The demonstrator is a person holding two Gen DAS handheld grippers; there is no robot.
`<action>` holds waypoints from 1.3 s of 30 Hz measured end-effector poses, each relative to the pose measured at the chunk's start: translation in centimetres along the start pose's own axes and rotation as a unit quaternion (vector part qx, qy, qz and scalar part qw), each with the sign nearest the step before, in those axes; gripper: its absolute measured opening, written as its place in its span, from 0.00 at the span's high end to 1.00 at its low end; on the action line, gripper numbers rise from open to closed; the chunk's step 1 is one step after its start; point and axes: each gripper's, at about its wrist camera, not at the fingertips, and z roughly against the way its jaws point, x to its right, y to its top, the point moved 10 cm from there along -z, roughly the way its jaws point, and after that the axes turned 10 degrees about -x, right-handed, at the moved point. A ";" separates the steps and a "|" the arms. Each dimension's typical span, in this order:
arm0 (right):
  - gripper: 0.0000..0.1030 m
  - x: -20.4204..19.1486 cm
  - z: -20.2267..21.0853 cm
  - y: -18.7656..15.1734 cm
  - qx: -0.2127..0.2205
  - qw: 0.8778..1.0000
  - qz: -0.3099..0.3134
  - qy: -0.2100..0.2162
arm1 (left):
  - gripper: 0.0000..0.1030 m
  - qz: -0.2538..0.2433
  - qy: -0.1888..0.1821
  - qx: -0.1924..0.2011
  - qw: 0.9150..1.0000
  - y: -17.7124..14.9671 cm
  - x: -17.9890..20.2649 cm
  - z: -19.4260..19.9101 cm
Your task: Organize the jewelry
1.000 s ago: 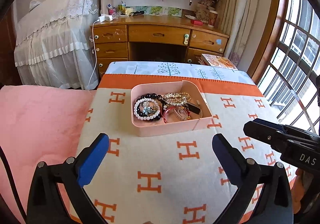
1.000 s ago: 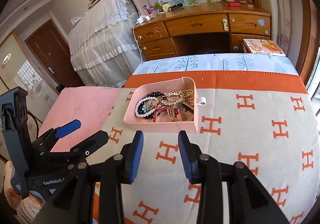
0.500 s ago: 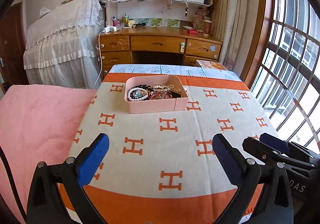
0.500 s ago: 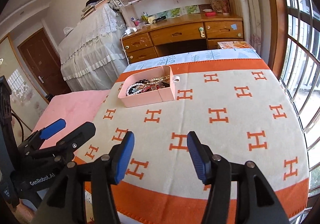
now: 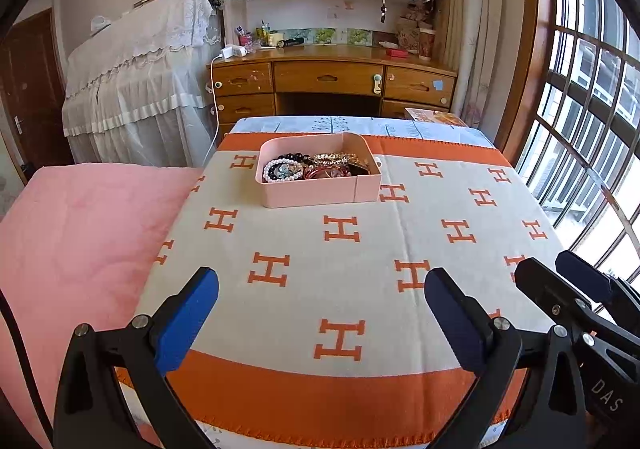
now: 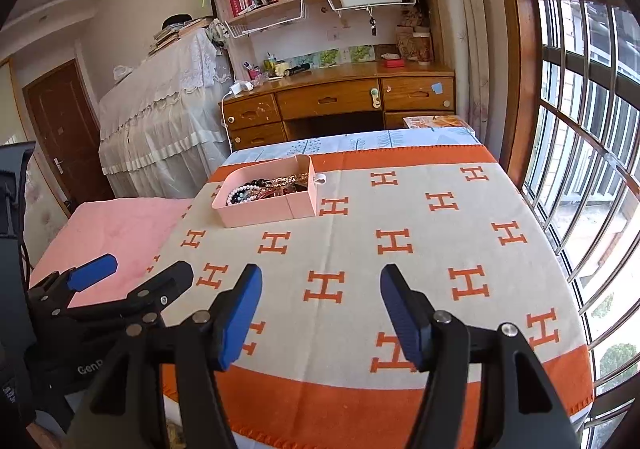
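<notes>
A pink tray (image 5: pixel 316 195) stands at the far end of the H-patterned blanket (image 5: pixel 360 249). It holds a white pearl bracelet (image 5: pixel 280 173), dark beads, gold chains and a red bangle. The tray also shows in the right wrist view (image 6: pixel 260 215). My left gripper (image 5: pixel 320 309) is open and empty, far back from the tray over the blanket's near edge. My right gripper (image 6: pixel 320 313) is open and empty, level with the left one. The left gripper also shows in the right wrist view (image 6: pixel 132 277), and the right gripper in the left wrist view (image 5: pixel 560 281).
A pink quilt (image 5: pixel 80 241) lies left of the blanket. A wooden desk (image 5: pixel 332 77) with drawers stands beyond the bed, a lace-covered piano (image 5: pixel 140 89) to its left. A barred window (image 5: pixel 592 109) runs along the right. A magazine (image 5: pixel 436 115) lies at the far right corner.
Both grippers have pulled back and away from the tray, which now looks smaller and farther. The right gripper's jaws have opened wider. The tray has not moved.
</notes>
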 end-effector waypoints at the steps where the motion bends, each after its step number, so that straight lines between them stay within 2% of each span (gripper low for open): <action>1: 0.39 0.0 0.1 0.0 0.002 1.000 0.001 -0.001 | 0.01 0.000 0.003 0.002 1.000 0.0 0.0 0.1; 13: 0.39 -0.4 1.0 0.0 0.022 1.000 0.004 0.001 | 0.01 0.004 0.019 0.021 1.000 0.3 -0.1 0.9; 39: 0.39 -0.4 0.8 -0.2 0.018 1.000 0.003 0.003 | 0.01 0.010 0.020 0.010 1.000 -0.4 -0.2 0.1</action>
